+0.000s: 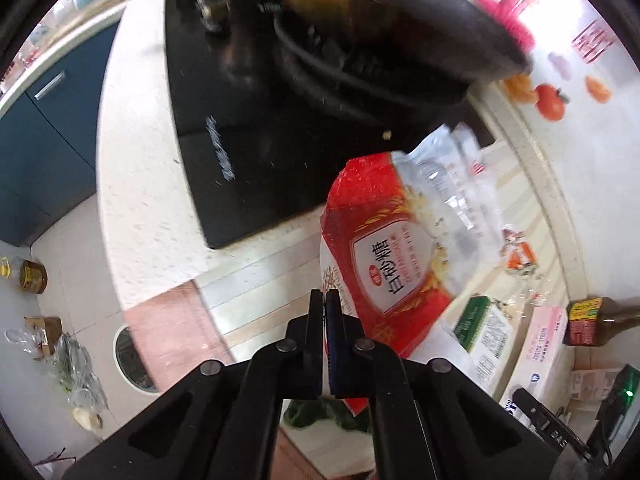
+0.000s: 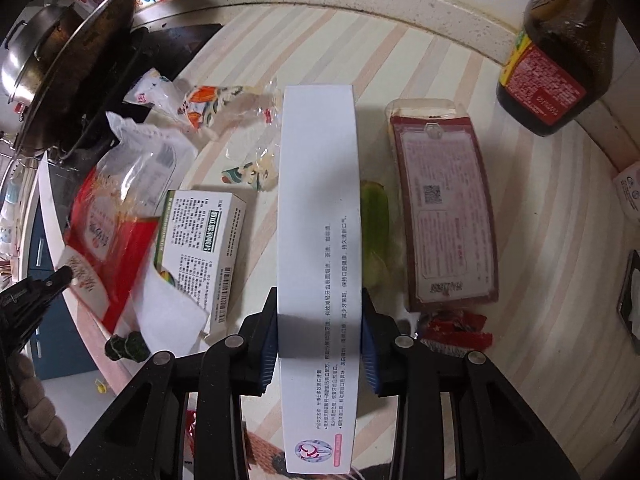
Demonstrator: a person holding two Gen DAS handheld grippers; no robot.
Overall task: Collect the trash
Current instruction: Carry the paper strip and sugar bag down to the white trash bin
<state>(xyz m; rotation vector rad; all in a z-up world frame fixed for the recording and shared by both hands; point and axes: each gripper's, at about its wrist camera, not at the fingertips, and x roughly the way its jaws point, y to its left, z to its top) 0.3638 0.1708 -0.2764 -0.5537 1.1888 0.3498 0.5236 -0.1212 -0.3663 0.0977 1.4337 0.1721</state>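
Note:
My left gripper point(image 1: 325, 300) is shut on the edge of a red and clear sugar bag point(image 1: 384, 248) and holds it above the counter beside the black hob. The same bag shows in the right wrist view point(image 2: 116, 216) with the left gripper's tip at its corner. My right gripper point(image 2: 320, 312) is shut on a long white toothpaste box point(image 2: 318, 200), held lengthwise between the blue pads. On the counter lie a green and white carton point(image 2: 200, 248), clear printed wrappers point(image 2: 240, 128), a green vegetable scrap point(image 2: 376, 232), a maroon flat pack point(image 2: 444, 208) and a red wrapper point(image 2: 456, 328).
A dark wok point(image 1: 380, 32) sits on the black hob point(image 1: 240, 140). A dark sauce bottle point(image 2: 560, 60) stands at the counter's back right. A pink box point(image 1: 540, 344) lies near it. The striped counter point(image 2: 540, 280) ends at a raised rim. Bags lie on the floor point(image 1: 76, 368) below.

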